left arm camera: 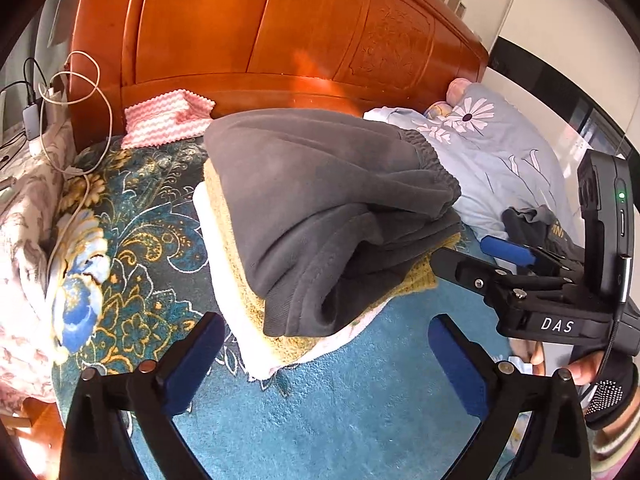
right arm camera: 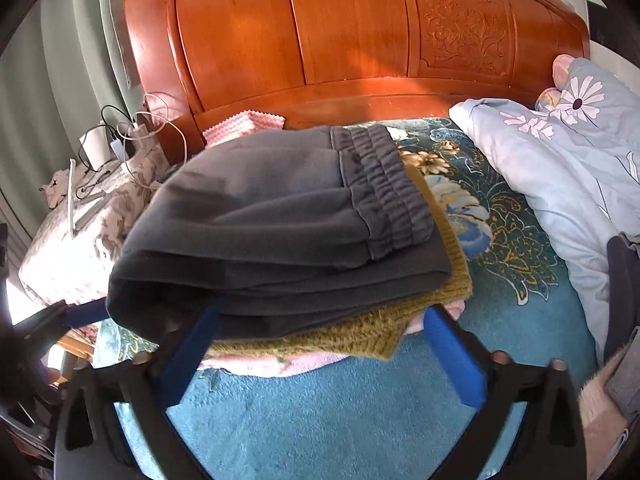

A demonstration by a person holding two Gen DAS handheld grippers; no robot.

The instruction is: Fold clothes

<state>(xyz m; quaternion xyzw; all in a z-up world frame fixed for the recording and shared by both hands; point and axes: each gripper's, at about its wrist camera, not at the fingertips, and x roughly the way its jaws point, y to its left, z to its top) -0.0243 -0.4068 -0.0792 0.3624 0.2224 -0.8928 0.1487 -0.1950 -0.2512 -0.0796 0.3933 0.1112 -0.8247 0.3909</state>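
**Two open grippers at a stack of folded clothes on a bed**

In the left wrist view, the left gripper (left arm camera: 326,354) fills the bottom of the frame, its two blue-padded fingers spread wide with nothing between them. It sits low over the teal blanket (left arm camera: 340,408), pointing at the near edge of the stack. The right gripper (left arm camera: 472,256) enters from the right middle of the same frame, held by a hand (left arm camera: 588,368) at the lower right. Its black tip reaches the right side of the stack.

In the right wrist view, the right gripper (right arm camera: 324,326) also stands open at the bottom centre. Its left finger (right arm camera: 192,352) touches the lower edge of the grey garment; its right finger stands apart, just beside the stack's corner.

The stack sits in the centre of both frames, on the blanket. On top lie folded grey trousers (right arm camera: 260,232), soft and fleecy, with a gathered elastic waistband (right arm camera: 384,188) toward the right. Under them is a mustard knit (right arm camera: 360,336), and at the bottom a pale pink-white layer (right arm camera: 280,364).

Behind, across the top of the frame, stands an orange wooden headboard (right arm camera: 340,32). A light blue floral quilt (right arm camera: 580,168) lies at the right.
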